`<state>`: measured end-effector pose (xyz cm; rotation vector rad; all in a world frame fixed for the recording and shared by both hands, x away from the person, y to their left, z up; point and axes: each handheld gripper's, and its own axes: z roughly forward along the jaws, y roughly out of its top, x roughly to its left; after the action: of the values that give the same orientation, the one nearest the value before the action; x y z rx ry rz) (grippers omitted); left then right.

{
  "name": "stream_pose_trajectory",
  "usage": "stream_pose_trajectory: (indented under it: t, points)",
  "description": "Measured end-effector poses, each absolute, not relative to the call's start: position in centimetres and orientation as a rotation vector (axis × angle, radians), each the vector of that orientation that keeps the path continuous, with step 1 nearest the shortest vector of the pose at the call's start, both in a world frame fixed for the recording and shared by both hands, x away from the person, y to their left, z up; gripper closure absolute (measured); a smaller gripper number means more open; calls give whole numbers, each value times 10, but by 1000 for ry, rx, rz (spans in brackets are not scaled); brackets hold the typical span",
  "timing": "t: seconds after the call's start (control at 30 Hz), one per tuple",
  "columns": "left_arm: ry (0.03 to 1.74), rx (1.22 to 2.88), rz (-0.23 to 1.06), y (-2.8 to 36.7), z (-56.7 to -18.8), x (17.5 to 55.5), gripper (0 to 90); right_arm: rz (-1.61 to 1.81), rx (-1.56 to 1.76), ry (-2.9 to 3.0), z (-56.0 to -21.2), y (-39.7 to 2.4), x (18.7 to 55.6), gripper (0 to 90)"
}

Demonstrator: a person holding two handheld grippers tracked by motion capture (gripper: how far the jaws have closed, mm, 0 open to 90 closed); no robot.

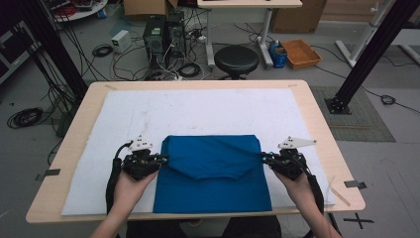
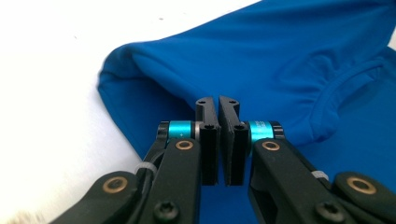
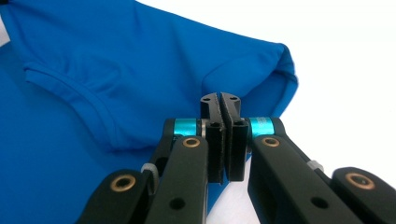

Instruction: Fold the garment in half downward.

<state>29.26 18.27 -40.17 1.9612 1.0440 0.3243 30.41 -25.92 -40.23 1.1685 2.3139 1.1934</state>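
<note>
from above we see one blue shirt (image 1: 213,176) on the white sheet (image 1: 124,114) of the table (image 1: 79,124), our two grippers pinching its folded layer: left gripper (image 1: 162,159), right gripper (image 1: 264,156). left gripper view: jaws clamped on fabric (image 2: 261,60). right gripper view: likewise (image 3: 154,56).

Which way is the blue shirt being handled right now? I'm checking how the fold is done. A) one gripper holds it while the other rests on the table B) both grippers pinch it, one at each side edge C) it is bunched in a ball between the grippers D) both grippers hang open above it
B: the left gripper and the right gripper are each shut on a side edge of the blue shirt, which lies folded over on the white mat.
</note>
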Motion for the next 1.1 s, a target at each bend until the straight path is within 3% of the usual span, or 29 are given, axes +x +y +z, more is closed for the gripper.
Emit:
stream_pose_trajectory:
  t: [0.53,1.1]
  points:
    - [980,2027,270,186,-400,224,867,1185,1080,2378,-399,-261,237,892]
    - [1010,2059,272,189,-418,211,849,1108,1064,2402,-416,-261,217,879]
